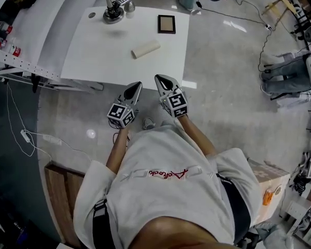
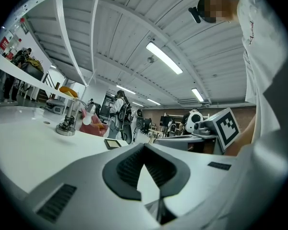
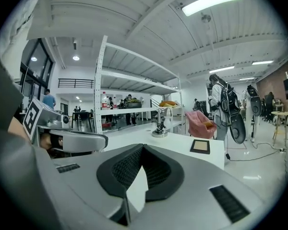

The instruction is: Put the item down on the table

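Both tongs are clenched on nothing, left gripper and right gripper side by side just off the white table's near edge, seemingly because the cream roll, likely the item, already lies mid-table, well clear of them.
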`<state>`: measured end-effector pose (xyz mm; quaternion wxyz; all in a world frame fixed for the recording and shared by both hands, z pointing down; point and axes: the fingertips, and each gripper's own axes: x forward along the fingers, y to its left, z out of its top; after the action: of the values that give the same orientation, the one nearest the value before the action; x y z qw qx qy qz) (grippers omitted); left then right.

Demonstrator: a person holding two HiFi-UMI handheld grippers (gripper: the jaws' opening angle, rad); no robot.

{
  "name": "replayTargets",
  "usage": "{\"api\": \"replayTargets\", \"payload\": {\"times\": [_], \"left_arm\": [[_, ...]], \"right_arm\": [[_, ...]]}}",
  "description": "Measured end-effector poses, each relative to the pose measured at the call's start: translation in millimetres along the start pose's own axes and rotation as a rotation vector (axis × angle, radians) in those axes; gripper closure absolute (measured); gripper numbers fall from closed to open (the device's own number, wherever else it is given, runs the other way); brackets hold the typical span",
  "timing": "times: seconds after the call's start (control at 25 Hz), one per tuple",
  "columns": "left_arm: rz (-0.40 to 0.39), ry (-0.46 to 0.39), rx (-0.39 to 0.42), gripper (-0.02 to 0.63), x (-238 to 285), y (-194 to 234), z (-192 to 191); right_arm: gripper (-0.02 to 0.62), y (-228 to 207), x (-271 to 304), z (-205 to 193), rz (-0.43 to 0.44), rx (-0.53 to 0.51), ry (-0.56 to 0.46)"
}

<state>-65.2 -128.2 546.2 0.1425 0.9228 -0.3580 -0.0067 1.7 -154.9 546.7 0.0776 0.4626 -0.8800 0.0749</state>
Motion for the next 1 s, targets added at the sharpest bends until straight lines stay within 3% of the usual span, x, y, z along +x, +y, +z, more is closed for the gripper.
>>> {"api": "replayTargets", "payload": {"times": [0.32,1.0], "left_arm": [[0.035,-0.009,0.017,0.601,-5.6,-48.7,-3.9],[0.057,0.003,0.076,0.601,-46.9,-151.7,-36.1]], "right_arm": [[0.6,-2.1,-46.5,8.3,0.026,-0.013,-0.022],[0.6,16.4,-156.2,-21.4,0.025,0.004,-0.034]]}}
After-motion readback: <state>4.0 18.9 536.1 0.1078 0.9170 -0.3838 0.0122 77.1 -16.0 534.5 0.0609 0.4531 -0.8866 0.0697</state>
